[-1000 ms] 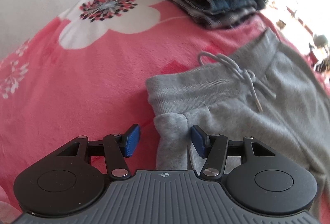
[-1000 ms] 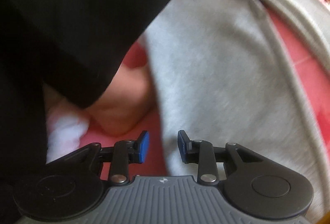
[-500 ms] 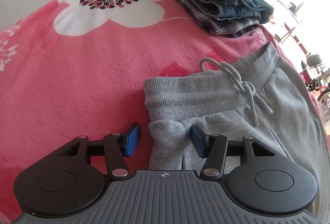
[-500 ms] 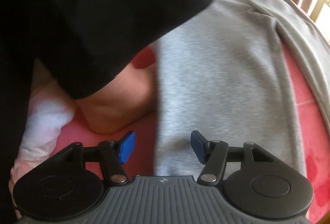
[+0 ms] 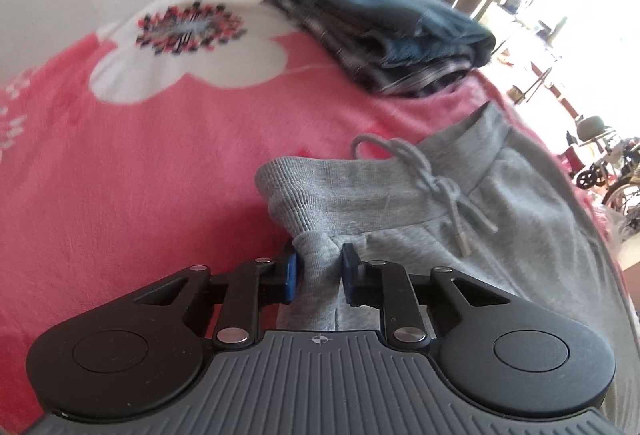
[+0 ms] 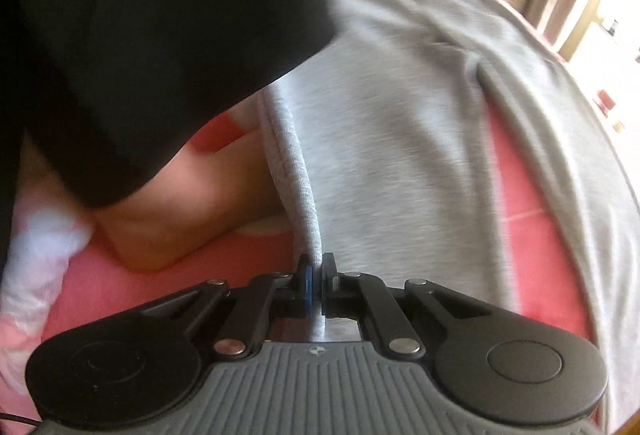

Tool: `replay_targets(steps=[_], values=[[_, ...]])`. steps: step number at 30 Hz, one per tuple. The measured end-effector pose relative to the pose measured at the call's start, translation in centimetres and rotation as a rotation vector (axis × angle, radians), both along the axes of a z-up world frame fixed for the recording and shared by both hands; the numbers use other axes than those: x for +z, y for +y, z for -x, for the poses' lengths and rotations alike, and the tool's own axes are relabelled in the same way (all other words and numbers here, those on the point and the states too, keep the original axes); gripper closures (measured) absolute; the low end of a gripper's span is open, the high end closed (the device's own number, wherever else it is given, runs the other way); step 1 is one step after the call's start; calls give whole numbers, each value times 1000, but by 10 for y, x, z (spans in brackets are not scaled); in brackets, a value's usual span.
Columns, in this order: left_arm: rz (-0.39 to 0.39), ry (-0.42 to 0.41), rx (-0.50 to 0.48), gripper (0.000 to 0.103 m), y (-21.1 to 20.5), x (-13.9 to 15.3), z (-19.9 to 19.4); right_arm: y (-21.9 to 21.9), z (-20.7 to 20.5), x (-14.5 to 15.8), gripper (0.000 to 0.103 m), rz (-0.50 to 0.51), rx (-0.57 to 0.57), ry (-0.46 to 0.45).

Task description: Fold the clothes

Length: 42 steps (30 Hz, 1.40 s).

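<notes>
Grey sweatpants (image 5: 400, 203) lie spread on a pink floral blanket (image 5: 140, 163), waistband and knotted drawstring (image 5: 436, 187) toward the far side. My left gripper (image 5: 319, 267) is shut on a bunched fold of the pants just below the waistband's left corner. In the right wrist view the pants (image 6: 400, 139) run away along the bed. My right gripper (image 6: 317, 273) is shut on the left edge of the pant leg, which rises slightly from the blanket (image 6: 520, 255).
A stack of folded clothes (image 5: 392, 31), blue jeans on top, sits at the far side of the bed. A white wall stands behind. A person's black sleeve and bare arm (image 6: 168, 195) fill the left of the right wrist view.
Both grippers were open around the fabric and have closed on it. The left one took the fold under the waistband, the right one the pant leg's edge. Both views shifted slightly.
</notes>
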State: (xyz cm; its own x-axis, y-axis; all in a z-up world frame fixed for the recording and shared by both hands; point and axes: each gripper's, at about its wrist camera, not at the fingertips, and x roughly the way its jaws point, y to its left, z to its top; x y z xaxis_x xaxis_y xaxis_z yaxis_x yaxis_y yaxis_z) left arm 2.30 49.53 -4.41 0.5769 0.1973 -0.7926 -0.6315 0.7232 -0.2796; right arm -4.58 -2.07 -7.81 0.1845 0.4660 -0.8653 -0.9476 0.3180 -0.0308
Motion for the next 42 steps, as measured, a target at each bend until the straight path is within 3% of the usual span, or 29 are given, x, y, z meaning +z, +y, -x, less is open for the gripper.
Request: replay_targets(steps=[9, 19, 26, 36, 39, 41, 42], values=[[46, -97, 24, 92, -8, 35, -9, -21, -75, 52, 100, -68, -218, 34], [46, -184, -36, 96, -28, 57, -68, -50, -138, 82, 100, -120, -344, -53], [26, -177, -106, 98, -51, 56, -131, -78, -182, 90, 100, -147, -442, -75], [4, -100, -174, 98, -81, 28, -205, -108, -249, 58, 100, -167, -577, 7], [81, -123, -195, 85, -75, 11, -213, -111, -265, 36, 100, -167, -623, 55], [149, -158, -182, 66, -68, 6, -211, -115, -275, 21, 100, -176, -664, 100], [184, -179, -173, 62, -65, 6, -208, -116, -281, 13, 100, -182, -683, 125]])
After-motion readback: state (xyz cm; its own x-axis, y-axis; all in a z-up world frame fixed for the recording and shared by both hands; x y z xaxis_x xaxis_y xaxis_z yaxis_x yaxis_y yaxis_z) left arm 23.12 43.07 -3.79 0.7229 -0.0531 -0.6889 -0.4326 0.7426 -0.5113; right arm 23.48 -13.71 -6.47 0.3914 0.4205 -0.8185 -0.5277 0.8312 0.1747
